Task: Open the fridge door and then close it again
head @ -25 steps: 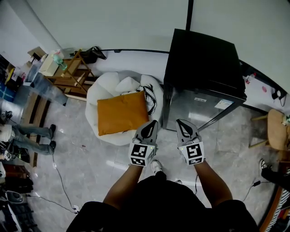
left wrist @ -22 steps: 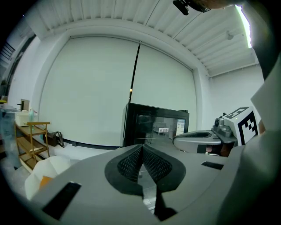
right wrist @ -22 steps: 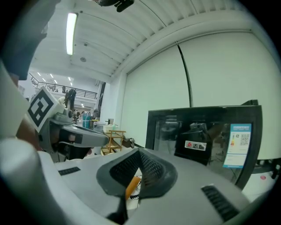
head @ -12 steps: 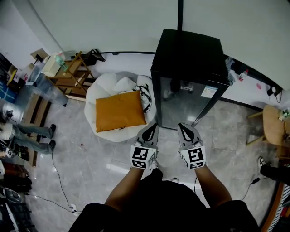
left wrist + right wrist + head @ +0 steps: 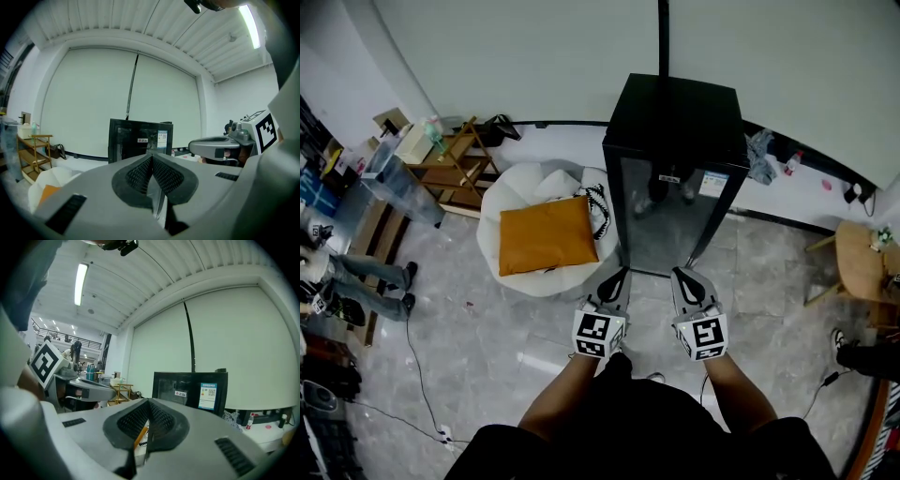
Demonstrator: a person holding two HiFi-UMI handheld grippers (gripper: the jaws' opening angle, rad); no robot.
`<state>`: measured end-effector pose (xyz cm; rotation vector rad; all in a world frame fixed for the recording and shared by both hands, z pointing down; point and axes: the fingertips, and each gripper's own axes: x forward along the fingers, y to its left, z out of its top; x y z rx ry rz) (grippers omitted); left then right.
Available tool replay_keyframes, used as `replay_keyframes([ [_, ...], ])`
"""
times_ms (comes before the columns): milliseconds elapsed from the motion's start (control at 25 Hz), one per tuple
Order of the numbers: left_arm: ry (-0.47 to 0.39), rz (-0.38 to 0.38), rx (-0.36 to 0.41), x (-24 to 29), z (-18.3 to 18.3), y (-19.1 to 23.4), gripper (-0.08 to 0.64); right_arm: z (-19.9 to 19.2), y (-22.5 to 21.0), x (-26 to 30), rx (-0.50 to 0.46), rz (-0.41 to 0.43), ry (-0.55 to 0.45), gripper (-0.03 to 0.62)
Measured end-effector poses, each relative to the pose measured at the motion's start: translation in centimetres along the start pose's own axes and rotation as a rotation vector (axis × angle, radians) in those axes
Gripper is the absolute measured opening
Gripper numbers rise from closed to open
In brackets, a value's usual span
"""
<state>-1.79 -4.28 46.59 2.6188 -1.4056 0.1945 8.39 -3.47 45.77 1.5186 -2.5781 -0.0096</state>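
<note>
Closing in on the fridge [image 5: 675, 122]
Left gripper [image 5: 616, 278] and right gripper [image 5: 684, 277], jaws together and empty, have come nearer its door [image 5: 661, 220], not yet opened.

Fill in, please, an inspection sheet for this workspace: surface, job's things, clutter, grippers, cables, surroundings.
Surface: grey tiled floor; no table in view.
Job's things: black fridge, its door shut, stickers on the front.
Clutter: white beanbag with an orange cushion, left of the fridge; wooden shelf further left; stool at the right.
Grippers: left gripper and right gripper both shut and empty, side by side in front of the door, not touching it.
Cables: one cable loose on the floor at the left.
Surroundings: white wall behind the fridge; a person's legs at the far left.
</note>
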Motion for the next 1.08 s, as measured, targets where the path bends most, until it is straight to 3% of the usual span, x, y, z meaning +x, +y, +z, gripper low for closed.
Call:
replay_keyframes([
  [480,-0.029,0.009,0.044,-3.7,0.4,-2.2,0.021,1.4,2.2,-3.9,-0.016,0.009,-0.027,0.011],
  [1080,-0.015,-0.003,0.040,-5.7,0.1,-2.8,0.021,1.2,3.5,-5.4,0.007,-0.018,-0.026,0.011],
])
